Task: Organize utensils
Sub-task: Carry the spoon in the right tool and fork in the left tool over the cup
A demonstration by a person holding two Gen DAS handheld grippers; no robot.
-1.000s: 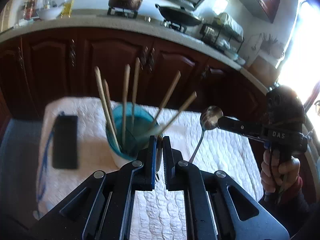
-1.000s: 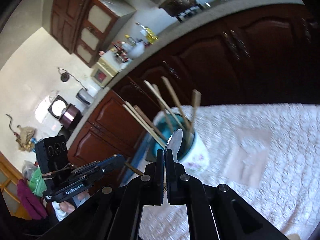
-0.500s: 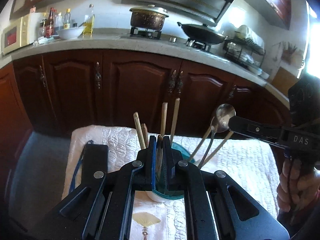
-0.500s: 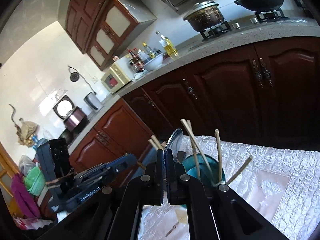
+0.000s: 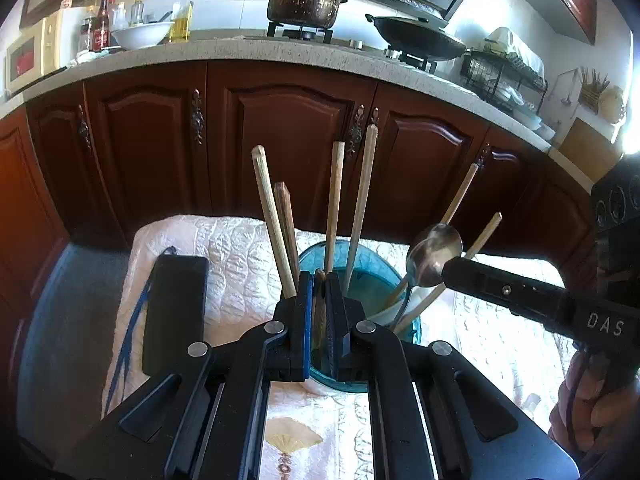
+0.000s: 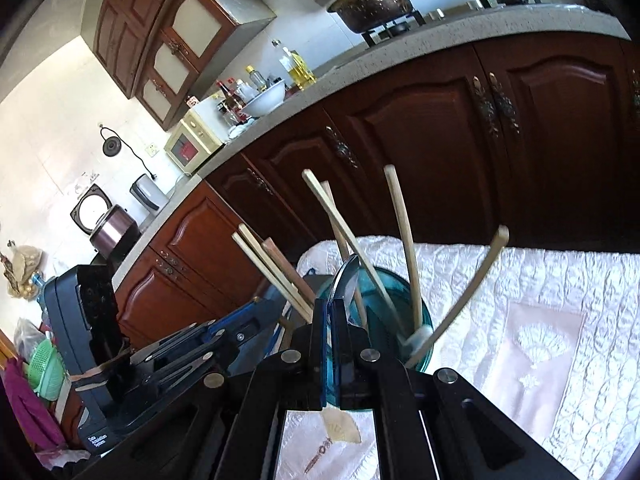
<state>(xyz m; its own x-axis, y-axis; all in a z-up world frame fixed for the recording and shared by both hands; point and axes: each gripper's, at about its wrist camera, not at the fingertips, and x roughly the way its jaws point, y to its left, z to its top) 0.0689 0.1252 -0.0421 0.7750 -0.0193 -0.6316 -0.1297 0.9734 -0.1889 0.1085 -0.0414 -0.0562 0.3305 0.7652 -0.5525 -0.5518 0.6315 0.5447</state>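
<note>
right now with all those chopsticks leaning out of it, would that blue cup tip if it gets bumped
Possibly. The blue cup holds tall chopsticks splayed well past its rim, so a knock on one could lever it over. It sits on a soft quilted cloth, likely a less steady footing. It looks ceramic, so probably breakable.

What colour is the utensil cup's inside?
Teal blue inside the cup, white outside; it shows best in the left wrist view.

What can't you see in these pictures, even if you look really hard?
- Bottom of the blue cup: hidden behind the left tongs in the left wrist view.
- Lower ends of the chopsticks: inside the cup.
- Spoon handle: covered by the right tongs in the right wrist view.
- Bottle labels on the counter: too small.
</note>
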